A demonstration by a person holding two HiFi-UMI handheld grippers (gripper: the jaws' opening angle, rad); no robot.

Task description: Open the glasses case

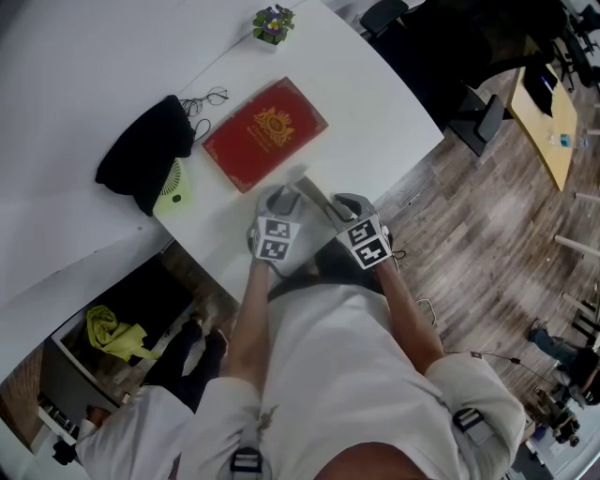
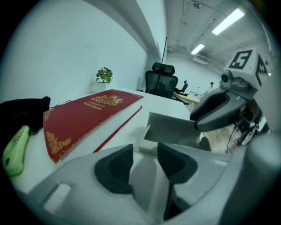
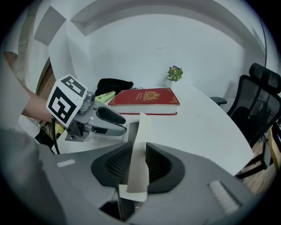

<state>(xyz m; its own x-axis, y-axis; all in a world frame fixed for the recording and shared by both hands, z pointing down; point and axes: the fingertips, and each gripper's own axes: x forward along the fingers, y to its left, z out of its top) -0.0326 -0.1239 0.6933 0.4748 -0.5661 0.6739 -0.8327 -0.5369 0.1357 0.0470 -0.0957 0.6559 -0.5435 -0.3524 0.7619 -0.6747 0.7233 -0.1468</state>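
The case [image 1: 309,195] lies at the near edge of the white table [image 1: 375,103], just in front of the person and between the two tools. It is a pale grey, boxy thing with flat, matte walls. Its lid [image 3: 141,140], a thin stiff flap, stands up from the base.

The right gripper [image 3: 138,165] pinches that flap edge-on between its dark ribbed pads. The flap's lower end is cut off behind the tool's grey body.

The left gripper [image 2: 145,165] sits at the case's other end. A pale strip fills the gap between its smooth black pads, and it seems to be the base, clamped there. From this low angle the contact is hard to make out.

Beyond the case lies a red hardback book [image 1: 265,133] with gold ornament on its cover. Further left are a soft black cloth bundle [image 1: 145,155] and a lime-green plastic object [image 1: 173,186] partly tucked under it. Thin wire glasses [image 1: 208,99] lie beside the bundle, and a small potted plant [image 1: 272,23] stands at the far edge.
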